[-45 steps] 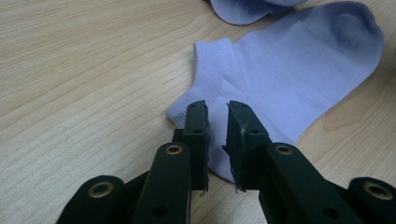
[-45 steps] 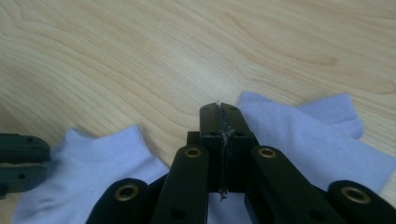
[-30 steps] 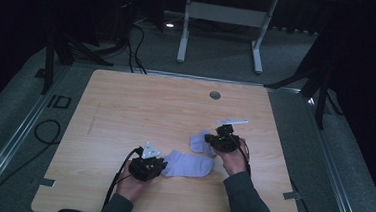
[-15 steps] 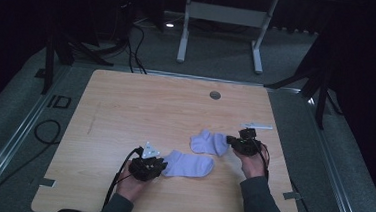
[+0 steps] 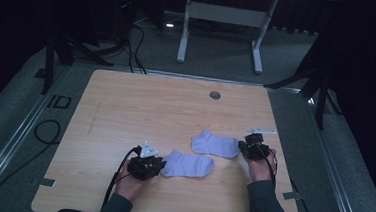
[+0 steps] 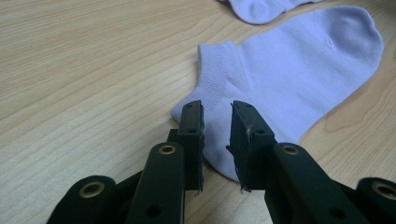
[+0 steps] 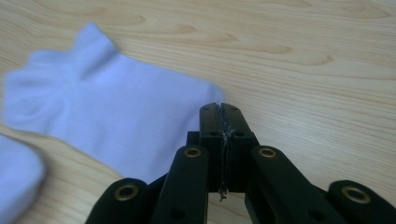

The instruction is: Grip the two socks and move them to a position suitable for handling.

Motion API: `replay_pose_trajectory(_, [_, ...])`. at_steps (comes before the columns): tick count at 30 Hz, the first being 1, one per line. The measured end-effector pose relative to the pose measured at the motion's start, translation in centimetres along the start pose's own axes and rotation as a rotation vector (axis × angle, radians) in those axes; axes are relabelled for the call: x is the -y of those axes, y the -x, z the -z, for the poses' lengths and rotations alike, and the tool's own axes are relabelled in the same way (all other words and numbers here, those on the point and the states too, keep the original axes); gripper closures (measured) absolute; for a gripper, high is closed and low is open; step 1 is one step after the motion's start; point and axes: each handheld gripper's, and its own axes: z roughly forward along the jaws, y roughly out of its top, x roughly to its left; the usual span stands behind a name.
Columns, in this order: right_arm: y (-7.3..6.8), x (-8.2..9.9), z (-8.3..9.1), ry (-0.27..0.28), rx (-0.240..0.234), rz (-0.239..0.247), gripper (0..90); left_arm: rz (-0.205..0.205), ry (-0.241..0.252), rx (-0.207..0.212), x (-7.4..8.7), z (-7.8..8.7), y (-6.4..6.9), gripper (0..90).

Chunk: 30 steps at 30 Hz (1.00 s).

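Wooden counter [image 5: 125,111], two soft, light socks. My left gripper [image 6: 217,135] fingers stand apart over the near sock's [image 6: 299,70] cuff, the best hold; right gripper [image 7: 219,140] fingers seem pinched on the far sock's [image 7: 112,116] edge.

I work in what reads as a recording lab or studio, not a home. My counter [image 5: 126,106] is a bare light-wood top with a round cable grommet [image 5: 215,95] set in it, standing on grey carpet [image 5: 24,124] edged by a metal floor rail [image 5: 10,148]. Black drapes surround the space (the room beyond is dark). Black stand legs [image 5: 62,52] flank the counter, cables [image 5: 135,37] trail over the floor, and a grey desk frame [image 5: 222,23] stands behind.
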Motion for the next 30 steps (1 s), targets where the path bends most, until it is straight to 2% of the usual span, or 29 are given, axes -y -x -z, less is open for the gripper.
replay_pose_trajectory(3, [0.2,0.1,-0.1,-0.014,0.001,-0.004,85.7,0.000,0.004,-0.003,-0.1,0.1,-0.1,74.2])
replay_pose_trajectory(4, [0.4,0.2,-0.2,-0.024,-0.006,-0.003,78.4,0.000,0.005,-0.004,-0.1,0.1,-0.1,74.0])
replay_pose_trajectory(8, [0.5,-0.2,0.4,0.006,-0.011,-0.012,65.1,0.004,0.002,-0.011,-0.2,0.1,-0.5,72.3])
replay_pose_trajectory(11, [0.1,-0.9,1.0,0.026,-0.032,0.017,59.8,-0.003,0.001,-0.018,-0.2,0.2,-0.6,72.1])
replay_pose_trajectory(17, [-1.3,-1.9,1.5,0.024,-0.073,0.083,55.4,0.002,0.007,-0.018,-0.2,0.4,-0.7,70.8])
replay_pose_trajectory(30, [-3.2,-2.9,1.4,0.021,-0.117,0.135,50.9,0.009,0.012,-0.011,-0.3,0.3,-0.7,68.9])
